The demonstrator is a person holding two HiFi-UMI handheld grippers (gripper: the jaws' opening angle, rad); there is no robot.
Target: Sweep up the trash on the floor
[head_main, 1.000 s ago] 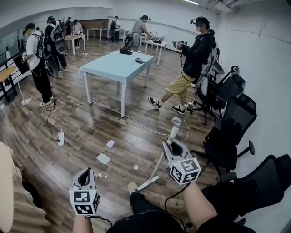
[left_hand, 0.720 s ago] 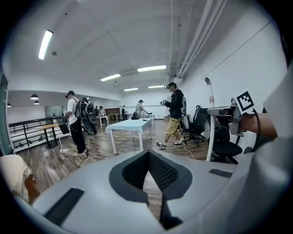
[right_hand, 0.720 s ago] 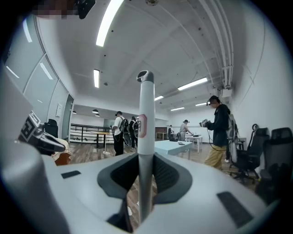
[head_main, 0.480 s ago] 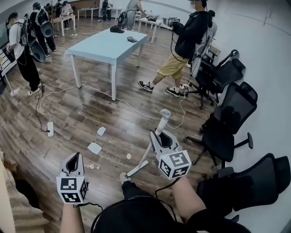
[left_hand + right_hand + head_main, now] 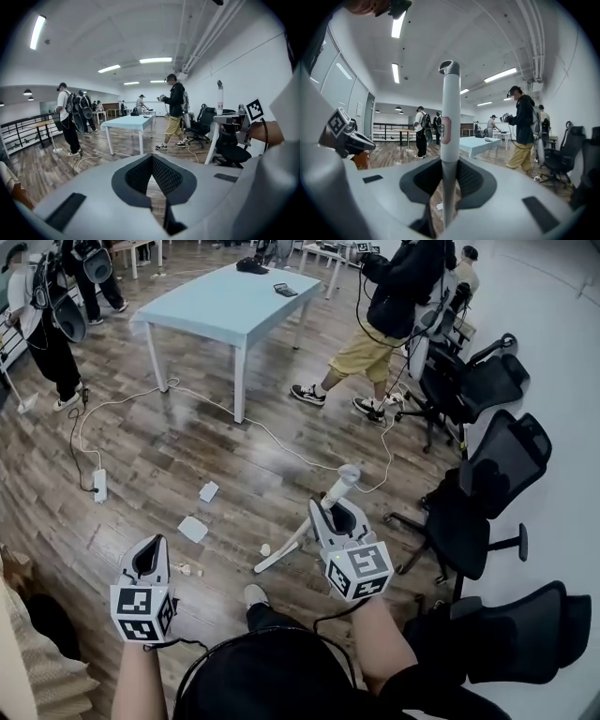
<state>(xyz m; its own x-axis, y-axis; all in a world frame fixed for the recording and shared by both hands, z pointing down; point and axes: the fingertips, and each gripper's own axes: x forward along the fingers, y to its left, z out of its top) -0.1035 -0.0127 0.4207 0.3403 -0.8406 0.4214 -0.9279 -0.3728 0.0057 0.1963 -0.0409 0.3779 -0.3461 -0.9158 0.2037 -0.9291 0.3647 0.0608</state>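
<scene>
White plastic broom pole (image 5: 450, 117) is sitting clamped in the jaws of the right gripper (image 5: 334, 515), the left gripper (image 5: 150, 560) is holding its jaws together on nothing, and with white paper scraps (image 5: 193, 529) lying on the floor ahead of both, that single grip is risking the pole twisting mid-sweep.

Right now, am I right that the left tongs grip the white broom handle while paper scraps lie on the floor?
Not quite: the right tongs grip the white broom handle, as the right gripper view shows. Paper scraps do lie on the floor.
</scene>
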